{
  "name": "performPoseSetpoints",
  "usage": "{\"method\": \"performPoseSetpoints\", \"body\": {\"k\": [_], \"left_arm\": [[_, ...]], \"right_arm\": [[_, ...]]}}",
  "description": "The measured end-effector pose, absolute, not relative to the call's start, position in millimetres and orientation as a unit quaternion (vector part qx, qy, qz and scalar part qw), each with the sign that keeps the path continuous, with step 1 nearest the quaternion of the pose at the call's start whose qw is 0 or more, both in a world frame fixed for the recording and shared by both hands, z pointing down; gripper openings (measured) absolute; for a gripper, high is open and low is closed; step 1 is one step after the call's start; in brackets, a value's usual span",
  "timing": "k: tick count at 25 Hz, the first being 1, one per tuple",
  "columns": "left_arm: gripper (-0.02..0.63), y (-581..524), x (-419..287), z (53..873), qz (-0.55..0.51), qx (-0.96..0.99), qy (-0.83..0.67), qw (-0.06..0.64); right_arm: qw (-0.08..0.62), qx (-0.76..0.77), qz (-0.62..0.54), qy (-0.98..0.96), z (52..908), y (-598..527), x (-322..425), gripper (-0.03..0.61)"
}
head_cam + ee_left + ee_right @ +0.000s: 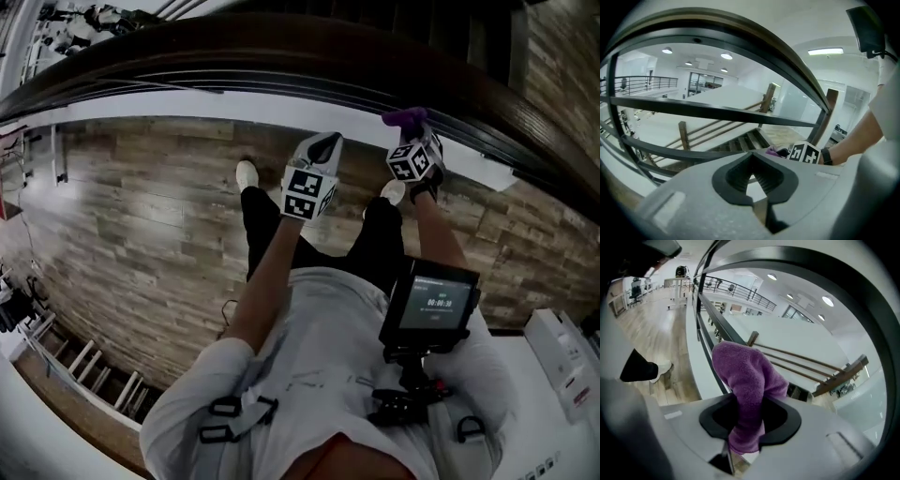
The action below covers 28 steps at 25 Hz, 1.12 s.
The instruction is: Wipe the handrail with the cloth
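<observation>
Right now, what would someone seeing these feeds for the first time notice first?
The purple cloth, bunched between the fingers of the right gripper, stands out most. The dark curved handrail sweeps across the top of the head view, just above both grippers. The left gripper is beside the right one, with nothing in it.

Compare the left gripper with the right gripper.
The left gripper has its jaws together on nothing; the right gripper clamps a purple cloth. In the head view the right gripper sits nearer the handrail than the left gripper. Both point toward the handrail and both carry a marker cube.
</observation>
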<state>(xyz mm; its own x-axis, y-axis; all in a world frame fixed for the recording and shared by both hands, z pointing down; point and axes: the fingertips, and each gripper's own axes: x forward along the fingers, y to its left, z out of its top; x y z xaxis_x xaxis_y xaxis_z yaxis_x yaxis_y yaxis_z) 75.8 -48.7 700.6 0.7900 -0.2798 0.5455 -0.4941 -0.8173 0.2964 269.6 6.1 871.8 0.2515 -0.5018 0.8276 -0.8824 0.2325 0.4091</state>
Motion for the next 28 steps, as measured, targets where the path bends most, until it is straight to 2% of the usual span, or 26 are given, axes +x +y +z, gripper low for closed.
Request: {"method": "performPoseSetpoints", "body": {"k": [8, 14, 20, 28], "left_arm": [[0.000, -172, -132, 720, 0.228, 0.881, -0.356, 0.214], [-0.002, -217, -229, 742, 0.207, 0.869, -0.397, 0.210], [-0.002, -251, -280, 771, 0.193, 0.852, -0.435, 0.216], [0.000, -254, -313, 806, 0.197, 0.837, -0.449, 0.243]], "right_arm": [[0.512, 0.464, 0.104, -0.715, 920, -147, 12, 0.117], [0.516, 0.406, 0.046, -0.753, 957, -252, -113, 0.117], [0.522, 0.379, 0.011, -0.764, 984, -343, -190, 0.118], [0.590, 0.328, -0.041, -0.737, 1030, -399, -232, 0.120]]}}
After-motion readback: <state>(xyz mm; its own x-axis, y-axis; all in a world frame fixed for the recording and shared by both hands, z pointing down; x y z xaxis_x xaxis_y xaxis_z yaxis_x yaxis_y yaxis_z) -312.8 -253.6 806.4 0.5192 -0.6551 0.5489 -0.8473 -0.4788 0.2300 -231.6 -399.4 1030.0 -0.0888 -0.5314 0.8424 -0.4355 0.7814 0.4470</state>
